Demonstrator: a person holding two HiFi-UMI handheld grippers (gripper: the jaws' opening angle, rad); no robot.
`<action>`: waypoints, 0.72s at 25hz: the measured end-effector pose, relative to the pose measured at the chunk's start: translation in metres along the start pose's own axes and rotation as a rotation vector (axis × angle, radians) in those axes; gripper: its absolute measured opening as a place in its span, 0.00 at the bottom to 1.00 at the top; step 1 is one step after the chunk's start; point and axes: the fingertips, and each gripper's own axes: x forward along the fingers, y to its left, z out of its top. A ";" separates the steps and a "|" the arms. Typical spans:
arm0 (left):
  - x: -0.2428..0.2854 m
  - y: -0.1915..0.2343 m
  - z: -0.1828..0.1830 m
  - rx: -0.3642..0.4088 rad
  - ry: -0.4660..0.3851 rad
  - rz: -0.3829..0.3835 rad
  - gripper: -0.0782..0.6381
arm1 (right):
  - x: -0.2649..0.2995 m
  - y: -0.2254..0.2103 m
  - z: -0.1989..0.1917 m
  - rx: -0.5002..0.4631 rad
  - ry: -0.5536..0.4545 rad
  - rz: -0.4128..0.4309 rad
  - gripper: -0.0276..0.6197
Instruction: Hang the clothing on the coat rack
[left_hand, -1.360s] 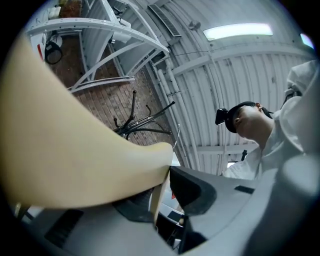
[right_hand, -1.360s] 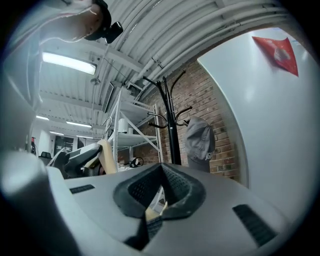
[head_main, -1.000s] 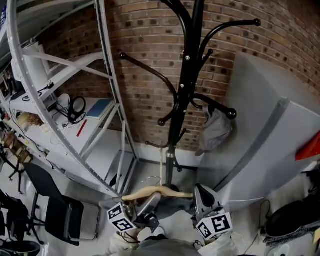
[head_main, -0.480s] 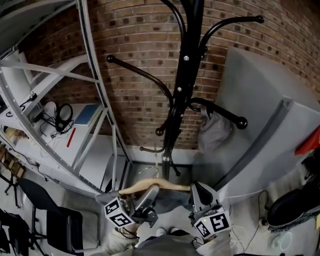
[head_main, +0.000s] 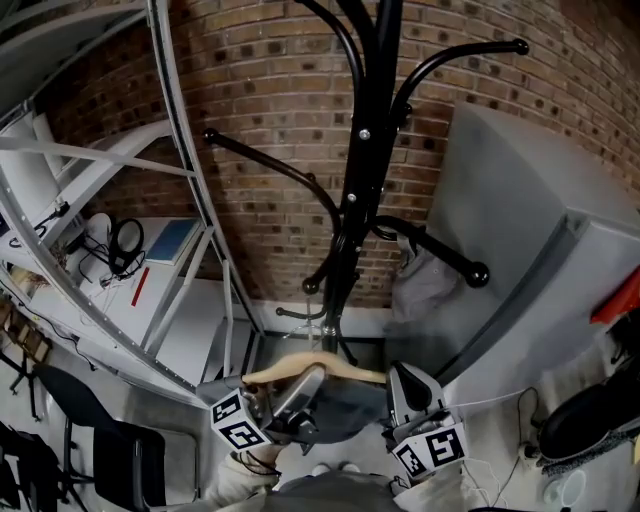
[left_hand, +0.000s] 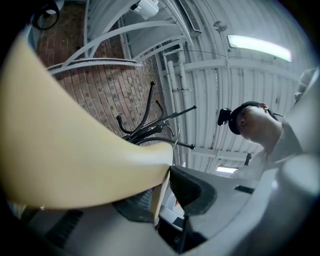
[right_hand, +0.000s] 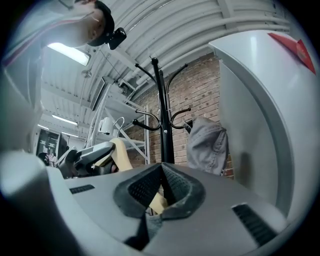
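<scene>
Jaws of the left gripper (head_main: 303, 388) (left_hand: 167, 172) are clamping on the pale wooden hanger (head_main: 318, 368) (left_hand: 75, 150) near its left shoulder, the wood filling most of the left gripper view. Jaws of the right gripper (head_main: 400, 380) (right_hand: 161, 192) are pinching together on the hanger's other end, where a sliver of the same pale wood is showing between the dark pads with grey fabric bunching just under them. Between the two grippers, the dark blue-grey clothing (head_main: 345, 412) is draping from the hanger, low in the head view and well below the arms of the black coat rack (head_main: 362, 150) (left_hand: 150, 127) (right_hand: 162, 125). The rack is standing directly ahead against a brick wall (head_main: 270, 100), its curved arms spreading left and right from the centre pole. A crumpled grey garment (head_main: 420, 280) (right_hand: 207, 145) is hanging from one of the lower right arms, beside a large grey panel (head_main: 520, 250) that is leaning along the right side. To the left, white metal shelving (head_main: 190, 200) is rising at a slant, with a pair of headphones (head_main: 125, 240) lying on one shelf, and a dark folding chair (head_main: 130, 450) is sitting on the floor in the lower left corner.
</scene>
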 end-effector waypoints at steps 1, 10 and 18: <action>0.002 0.000 0.002 0.001 0.000 -0.005 0.25 | 0.001 -0.002 0.002 0.002 -0.008 -0.003 0.08; 0.028 0.010 0.014 0.003 0.027 -0.048 0.25 | 0.011 -0.017 0.020 -0.001 -0.060 -0.019 0.08; 0.046 0.018 0.024 0.010 0.033 -0.085 0.25 | 0.021 -0.028 0.031 -0.005 -0.077 -0.027 0.08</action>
